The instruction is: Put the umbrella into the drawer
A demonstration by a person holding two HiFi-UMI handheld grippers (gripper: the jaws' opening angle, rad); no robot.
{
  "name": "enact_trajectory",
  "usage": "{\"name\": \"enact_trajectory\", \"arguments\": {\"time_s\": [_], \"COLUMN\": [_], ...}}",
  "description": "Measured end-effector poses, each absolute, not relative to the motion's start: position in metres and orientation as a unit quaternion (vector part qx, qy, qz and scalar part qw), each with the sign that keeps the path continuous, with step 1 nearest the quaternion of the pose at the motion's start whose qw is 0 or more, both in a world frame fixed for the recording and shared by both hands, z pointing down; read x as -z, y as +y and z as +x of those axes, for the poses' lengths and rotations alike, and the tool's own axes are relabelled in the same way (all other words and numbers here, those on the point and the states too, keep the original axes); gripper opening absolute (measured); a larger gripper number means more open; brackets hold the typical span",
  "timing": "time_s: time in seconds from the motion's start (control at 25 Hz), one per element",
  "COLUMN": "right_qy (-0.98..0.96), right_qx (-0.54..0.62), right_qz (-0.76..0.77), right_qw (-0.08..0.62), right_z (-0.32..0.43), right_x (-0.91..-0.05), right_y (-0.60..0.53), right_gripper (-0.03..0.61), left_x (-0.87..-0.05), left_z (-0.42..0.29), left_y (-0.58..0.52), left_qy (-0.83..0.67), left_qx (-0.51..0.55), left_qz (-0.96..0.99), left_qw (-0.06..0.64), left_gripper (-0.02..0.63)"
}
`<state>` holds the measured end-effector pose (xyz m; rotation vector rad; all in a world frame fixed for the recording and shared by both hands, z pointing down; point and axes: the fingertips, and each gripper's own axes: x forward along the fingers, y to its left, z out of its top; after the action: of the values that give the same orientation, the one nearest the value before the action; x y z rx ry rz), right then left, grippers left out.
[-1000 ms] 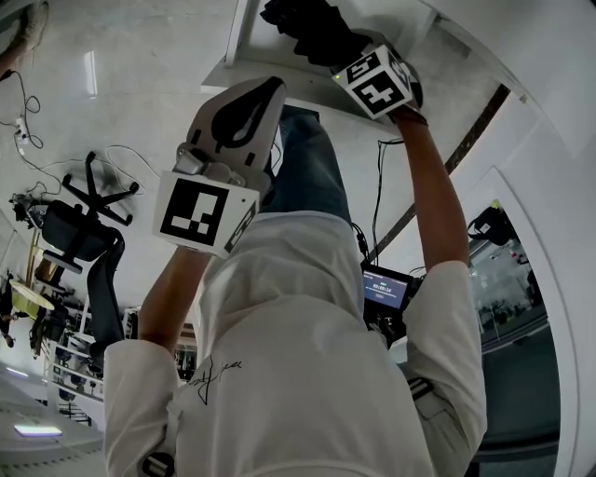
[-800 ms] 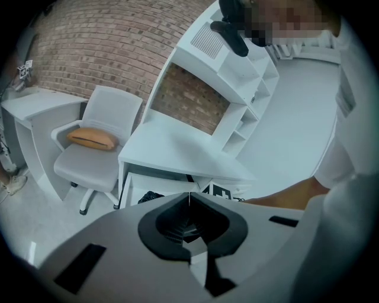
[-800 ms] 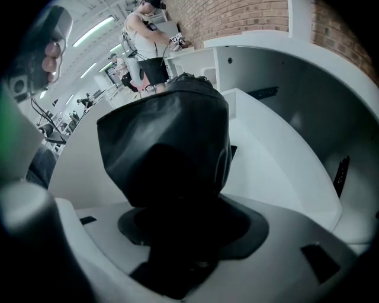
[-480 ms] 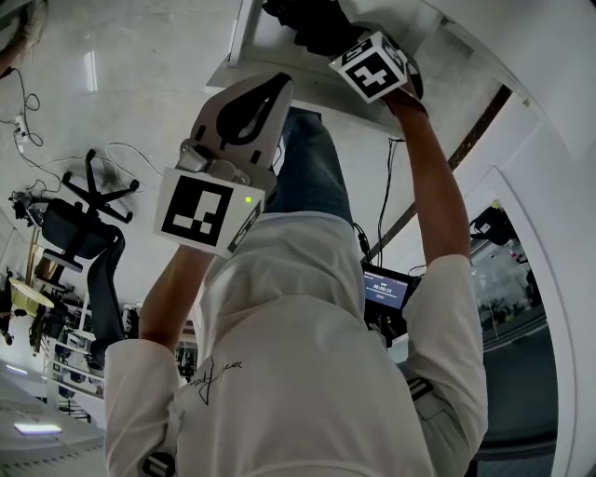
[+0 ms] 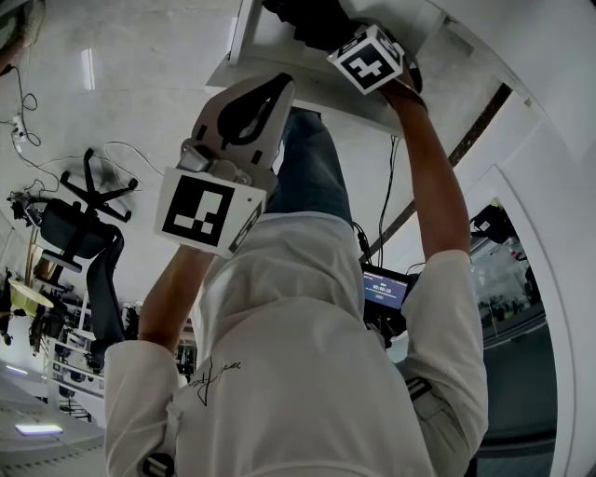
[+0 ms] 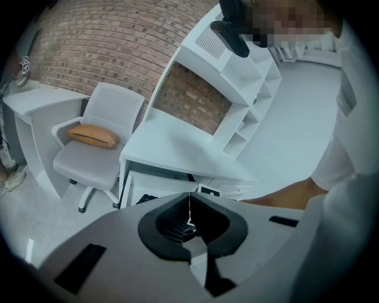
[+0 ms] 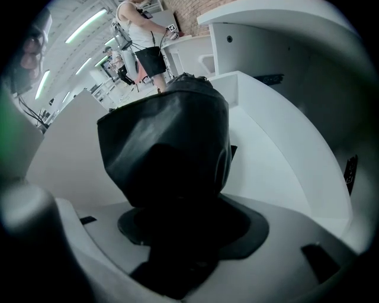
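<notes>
The folded black umbrella (image 7: pixel 172 142) fills the right gripper view, and my right gripper (image 7: pixel 177 222) is shut on it. It hangs over the white inside of the open drawer (image 7: pixel 269 160). In the head view the right gripper (image 5: pixel 326 33) holds the umbrella (image 5: pixel 303 23) at the drawer (image 5: pixel 265 61) near the top edge. My left gripper (image 5: pixel 268 86) hovers below the drawer front, its jaws shut on nothing. In the left gripper view the left gripper (image 6: pixel 189 206) points at the open drawer (image 6: pixel 142 186) under the white desk (image 6: pixel 177 148).
A white chair with an orange cushion (image 6: pixel 93 136) stands left of the desk, with a white shelf unit (image 6: pixel 249 89) behind. A black office chair (image 5: pixel 84 233) and a small lit screen (image 5: pixel 386 289) show in the head view. A person (image 7: pixel 142 41) stands far off.
My right gripper has shifted a little up and to the left in the head view, taking the umbrella further over the drawer. The left gripper has hardly moved.
</notes>
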<state>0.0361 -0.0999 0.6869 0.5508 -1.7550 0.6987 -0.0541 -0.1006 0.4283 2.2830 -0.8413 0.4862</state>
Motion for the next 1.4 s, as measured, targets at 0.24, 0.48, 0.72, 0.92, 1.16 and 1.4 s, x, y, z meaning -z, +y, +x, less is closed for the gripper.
{"name": "enact_trajectory", "arguments": {"time_s": [0.24,0.48,0.72,0.92,1.16,1.4], "right_qy": [-0.738,-0.734,-0.729,-0.726,-0.723,-0.724], "right_qx": [-0.300,-0.295,-0.286,-0.290,-0.286,-0.281], "right_qz": [0.232,0.222,0.209,0.211,0.211,0.216], "right_qw": [0.558,0.570,0.586,0.587,0.593,0.592], "right_z": [0.046,0.048,0.046,0.046,0.047,0.049], "right_x": [-0.697,-0.703,-0.710,-0.712,-0.717,-0.721], "right_y": [-0.102,-0.101,-0.100,-0.100,-0.101,-0.104], "right_gripper": [0.249,0.249,0.249,0.250,0.250,0.253], "left_x": [-0.433,-0.437,-0.438,-0.441,-0.445,-0.442], "left_z": [-0.046,-0.048,-0.051,-0.054,-0.055,-0.054], "left_y": [-0.104,-0.102,-0.100,-0.099,-0.101,-0.104], "left_qy": [-0.321,-0.319,-0.318,-0.319,-0.315,-0.313], "left_qx": [-0.186,-0.188,-0.185,-0.187,-0.188,-0.192], "left_qz": [0.869,0.868,0.867,0.864,0.864,0.864], "left_qw": [0.327,0.331,0.337,0.341,0.346,0.346], "left_gripper": [0.017,0.017,0.017,0.017,0.017,0.017]}}
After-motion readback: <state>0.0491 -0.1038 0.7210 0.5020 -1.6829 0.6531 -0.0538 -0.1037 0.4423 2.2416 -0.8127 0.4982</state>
